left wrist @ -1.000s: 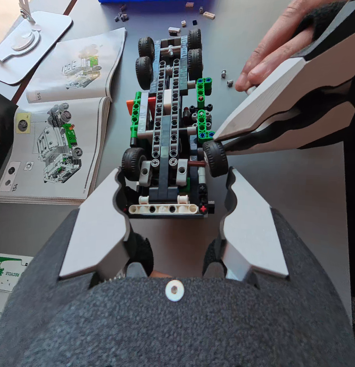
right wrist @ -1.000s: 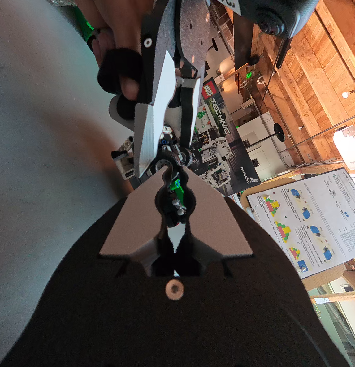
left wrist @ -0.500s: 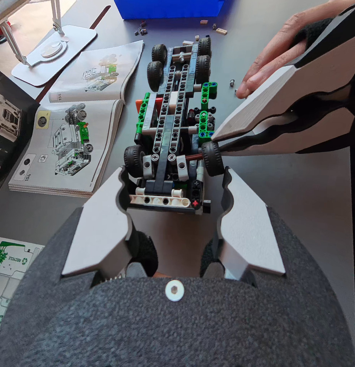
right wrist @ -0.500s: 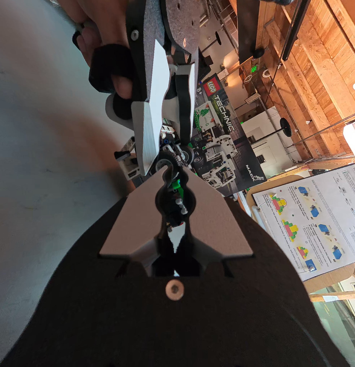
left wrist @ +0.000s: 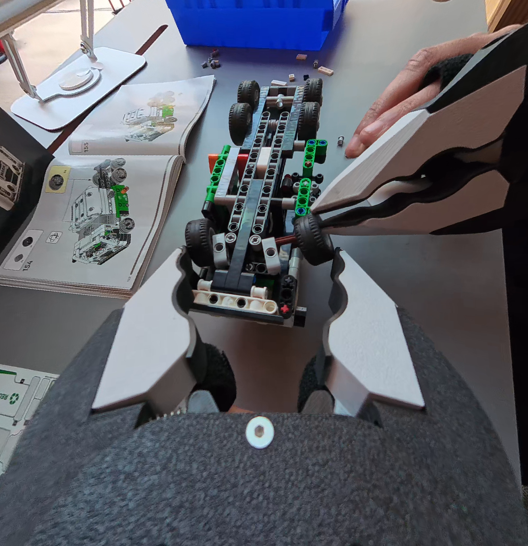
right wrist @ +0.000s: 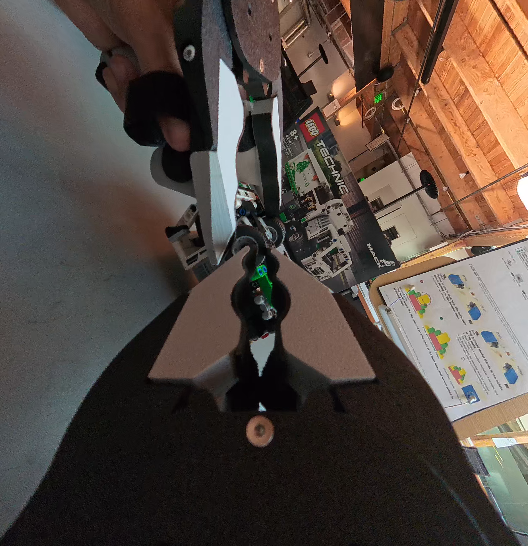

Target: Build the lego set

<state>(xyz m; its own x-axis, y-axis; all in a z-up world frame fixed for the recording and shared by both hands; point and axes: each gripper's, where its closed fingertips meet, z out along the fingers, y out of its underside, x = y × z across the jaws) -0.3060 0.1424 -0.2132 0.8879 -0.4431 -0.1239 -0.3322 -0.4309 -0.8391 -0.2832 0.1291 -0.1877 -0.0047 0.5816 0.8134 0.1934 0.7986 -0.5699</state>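
Observation:
The lego truck model (left wrist: 256, 183) lies upside down on the dark table, wheels up. My left gripper (left wrist: 258, 257) has its jaws wide apart and clamps the truck's front end, fingertips against the two front wheels. My right gripper (left wrist: 315, 215) comes in from the right, shut, with its tips pressed against the hub of the front right wheel (left wrist: 313, 239). That wheel sits out on a brown axle. In the right wrist view the right gripper (right wrist: 258, 251) is shut just short of the wheel (right wrist: 243, 240), and one of the left gripper's fingers (right wrist: 218, 206) stands beyond it.
An open instruction booklet (left wrist: 88, 212) lies left of the truck. A blue bin (left wrist: 256, 26) stands at the back with loose small parts (left wrist: 324, 70) before it. A white stand base (left wrist: 76, 85) is at back left. The set's box (right wrist: 330, 206) stands behind. Both grippers' tips are close together, under 4 cm apart.
The left wrist view has drawn back and tilted up, bringing the blue bin into sight. The truck's front stays between the left fingers. The right gripper stays shut at the wheel.

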